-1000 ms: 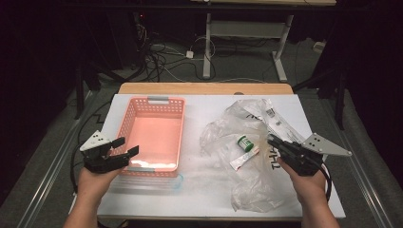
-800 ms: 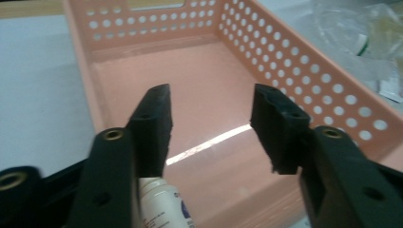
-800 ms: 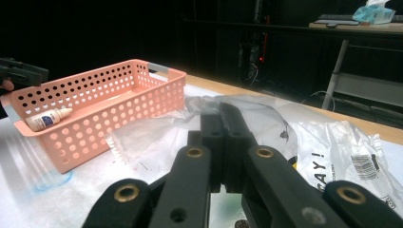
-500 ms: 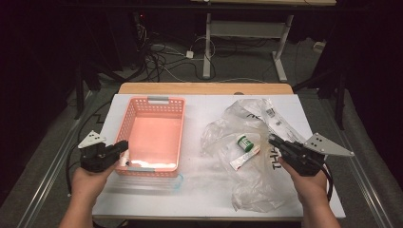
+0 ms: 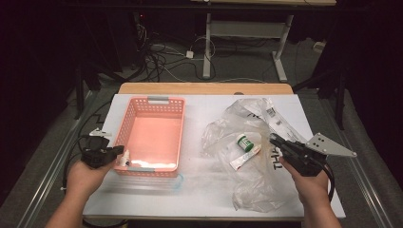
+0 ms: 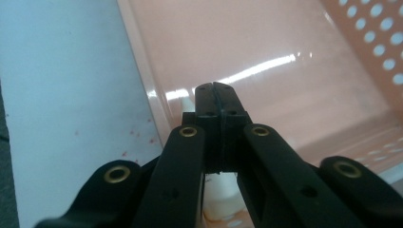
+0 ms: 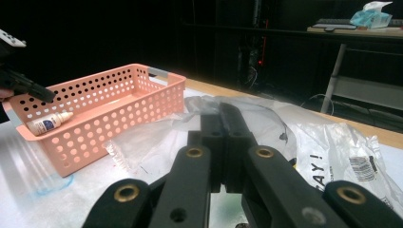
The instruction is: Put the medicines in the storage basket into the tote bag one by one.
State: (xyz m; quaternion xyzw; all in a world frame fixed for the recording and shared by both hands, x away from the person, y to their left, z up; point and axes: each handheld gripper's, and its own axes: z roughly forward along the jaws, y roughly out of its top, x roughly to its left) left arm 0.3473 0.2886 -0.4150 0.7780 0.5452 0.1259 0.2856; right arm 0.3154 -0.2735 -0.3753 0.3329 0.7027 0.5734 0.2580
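A pink perforated basket stands left of centre on the white table. A small white dropper bottle lies on its near left corner rim. My left gripper hovers just above that bottle with its jaws pressed together and nothing between the tips; the bottle peeks out beneath them. My right gripper is shut and empty over crumpled clear plastic bags. A green-capped white container and a white tube lie in the bags.
A blue marker outline is drawn on the table in front of the basket. A strip of bare wooden tabletop runs along the far edge. Cables and desk legs stand on the floor beyond.
My left gripper has gone from open to shut and drawn back left to the basket's near left corner, where the bottle now shows. The right gripper has stayed put.
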